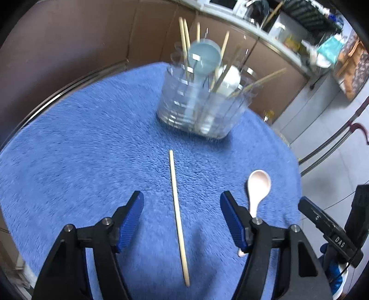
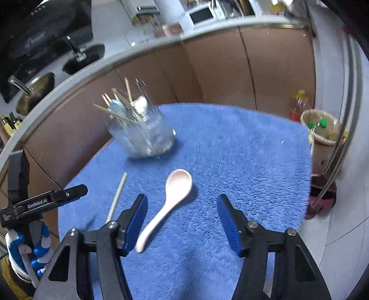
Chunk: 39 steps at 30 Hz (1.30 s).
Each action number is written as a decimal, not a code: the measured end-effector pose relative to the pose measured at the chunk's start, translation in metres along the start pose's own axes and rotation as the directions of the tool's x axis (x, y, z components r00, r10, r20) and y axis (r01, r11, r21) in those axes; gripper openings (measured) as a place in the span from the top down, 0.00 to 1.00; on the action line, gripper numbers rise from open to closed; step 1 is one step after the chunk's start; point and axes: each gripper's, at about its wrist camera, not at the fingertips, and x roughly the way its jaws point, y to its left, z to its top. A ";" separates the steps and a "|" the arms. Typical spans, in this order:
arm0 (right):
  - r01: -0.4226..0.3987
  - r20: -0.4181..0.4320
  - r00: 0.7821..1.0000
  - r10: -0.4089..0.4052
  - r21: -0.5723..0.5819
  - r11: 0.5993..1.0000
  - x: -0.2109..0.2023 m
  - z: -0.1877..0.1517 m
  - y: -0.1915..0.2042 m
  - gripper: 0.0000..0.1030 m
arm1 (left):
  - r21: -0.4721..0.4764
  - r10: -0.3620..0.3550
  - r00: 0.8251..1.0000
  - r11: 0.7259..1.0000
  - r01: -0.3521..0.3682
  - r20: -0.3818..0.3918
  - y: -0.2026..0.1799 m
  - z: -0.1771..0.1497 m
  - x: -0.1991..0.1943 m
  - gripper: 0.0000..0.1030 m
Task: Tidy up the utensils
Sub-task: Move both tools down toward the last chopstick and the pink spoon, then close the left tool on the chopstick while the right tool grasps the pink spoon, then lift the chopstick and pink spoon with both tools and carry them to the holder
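Note:
A clear plastic utensil holder (image 1: 203, 103) stands at the far side of the blue towel (image 1: 92, 150), holding several chopsticks and spoons. It also shows in the right wrist view (image 2: 145, 136). A single wooden chopstick (image 1: 178, 214) lies on the towel between the fingers of my open left gripper (image 1: 182, 200). A pale pink spoon (image 2: 170, 203) lies between the fingers of my open right gripper (image 2: 182, 203), bowl away from me. The spoon also shows in the left wrist view (image 1: 257, 191) to the right, and the chopstick in the right wrist view (image 2: 117, 196) to the left.
The blue towel (image 2: 242, 161) covers the table. Brown cabinets (image 2: 207, 73) and a countertop with a microwave (image 2: 203, 15) lie behind. A bin (image 2: 322, 133) and a bottle (image 2: 297, 106) stand on the floor to the right. The other gripper shows at each view's edge (image 1: 332, 235).

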 end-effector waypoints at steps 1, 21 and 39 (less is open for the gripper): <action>-0.013 -0.024 1.000 0.013 0.015 1.000 0.009 0.002 -0.005 0.47 | 0.002 0.005 1.000 1.000 -0.005 -0.016 0.000 0.003 0.008 0.36; -0.137 -0.221 0.965 0.145 0.053 0.989 0.093 0.035 -0.023 0.63 | -0.014 0.022 0.969 1.000 -0.026 -0.245 0.010 0.036 0.078 0.80; -0.142 -0.258 0.959 0.114 -0.093 0.986 0.097 0.046 -0.002 0.91 | -0.035 0.003 0.978 0.999 -0.011 -0.208 0.002 0.048 0.074 0.95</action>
